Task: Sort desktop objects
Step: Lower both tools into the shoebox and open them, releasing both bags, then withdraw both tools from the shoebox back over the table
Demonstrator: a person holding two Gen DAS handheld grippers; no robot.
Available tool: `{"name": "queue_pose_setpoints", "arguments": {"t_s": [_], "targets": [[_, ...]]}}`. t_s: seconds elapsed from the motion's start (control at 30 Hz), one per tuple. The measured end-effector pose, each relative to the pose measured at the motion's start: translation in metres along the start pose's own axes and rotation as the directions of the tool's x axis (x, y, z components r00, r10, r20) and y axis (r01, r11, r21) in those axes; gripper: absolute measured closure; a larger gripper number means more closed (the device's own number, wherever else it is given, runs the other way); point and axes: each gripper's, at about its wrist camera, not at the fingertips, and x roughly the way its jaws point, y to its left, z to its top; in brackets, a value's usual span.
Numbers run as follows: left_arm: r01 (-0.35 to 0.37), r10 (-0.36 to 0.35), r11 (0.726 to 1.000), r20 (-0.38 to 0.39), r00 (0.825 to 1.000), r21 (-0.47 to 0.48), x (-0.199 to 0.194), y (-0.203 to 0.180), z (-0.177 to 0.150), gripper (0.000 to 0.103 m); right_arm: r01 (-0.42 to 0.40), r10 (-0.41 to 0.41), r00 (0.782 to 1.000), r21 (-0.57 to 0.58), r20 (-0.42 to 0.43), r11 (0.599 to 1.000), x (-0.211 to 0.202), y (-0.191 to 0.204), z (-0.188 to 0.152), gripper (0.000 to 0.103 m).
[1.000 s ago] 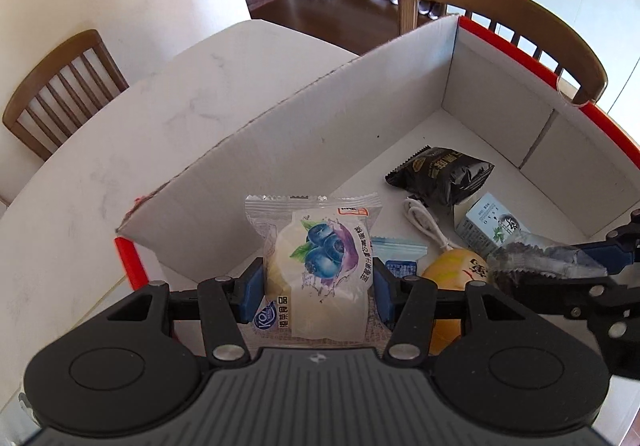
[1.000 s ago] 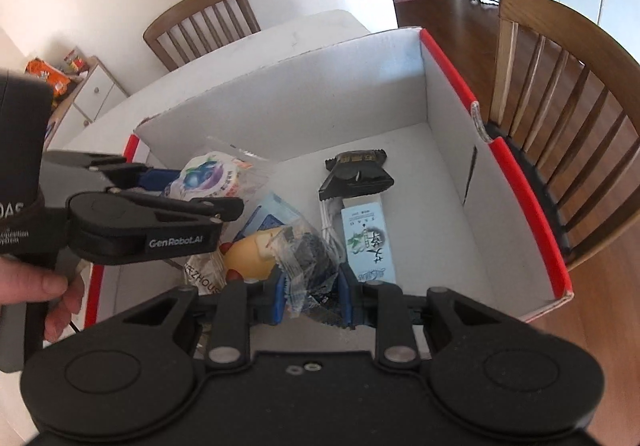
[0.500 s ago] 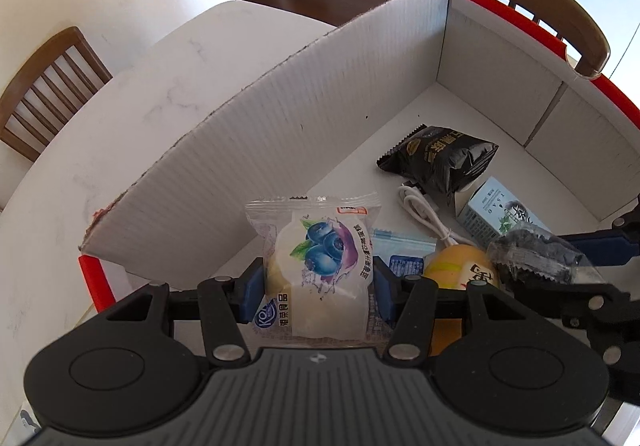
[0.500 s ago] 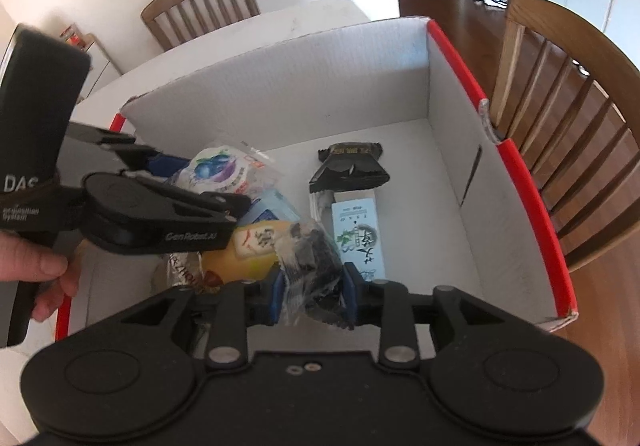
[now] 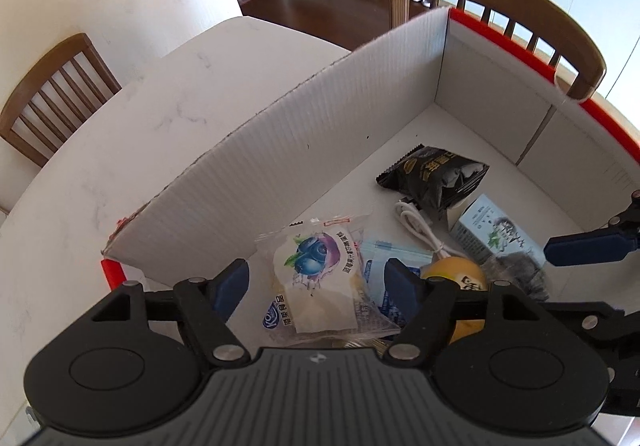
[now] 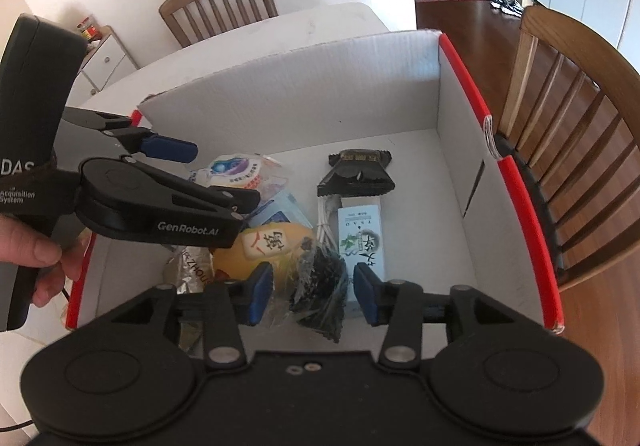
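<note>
Black tongs with blue pads, silver screws, white "GenRobot.AI" lettering.

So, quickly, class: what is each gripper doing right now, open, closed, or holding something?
Left gripper: open, over the blueberry snack packet, not gripping it.
Right gripper: open, around the clear packet of dark bits, not gripping it.

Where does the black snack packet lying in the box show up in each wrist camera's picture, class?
Left wrist: black snack packet lies right of centre, on the box floor.
Right wrist: black snack packet lies at centre, above the open right gripper.
Shared landmark: the white cable beside it.
</note>
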Motion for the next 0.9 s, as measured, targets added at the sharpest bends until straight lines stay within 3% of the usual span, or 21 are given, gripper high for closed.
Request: {"name": "queue_pose_setpoints", "arguments": {"t_s": [0.1, 0.23, 0.83, 0.9], "targets": [[0.022, -0.022, 1.0, 0.015, 1.0, -0.019, -0.009, 0.001, -0.001, 0.029, -0.017, 0.017, 1.0, -0.011, 0.006, 1.0, -0.006, 0.001, 0.001, 0.057], [0.052, -0.051, 0.998, 0.049, 0.998, -0.026, -0.025, 0.001, -0.004, 0.029, -0.046, 0.047, 0.998, -0.024, 0.034, 0.999, -0.016, 0.003, 0.001, 0.046], [0.188, -0.153, 0.97, 0.211, 0.965, -0.155, -0.103, 0.022, -0.066, 0.029, -0.041, 0.045, 0.997, -0.059, 0.066, 0.997, -0.044, 0.016, -0.003, 0.039], [0.189, -0.15, 0.969, 0.233, 0.961, -0.156, -0.111, 0.023, -0.074, 0.024, -0.043, 0.047, 0.996, -0.061, 0.075, 0.997, -0.046, 0.019, -0.004, 0.038]]}}
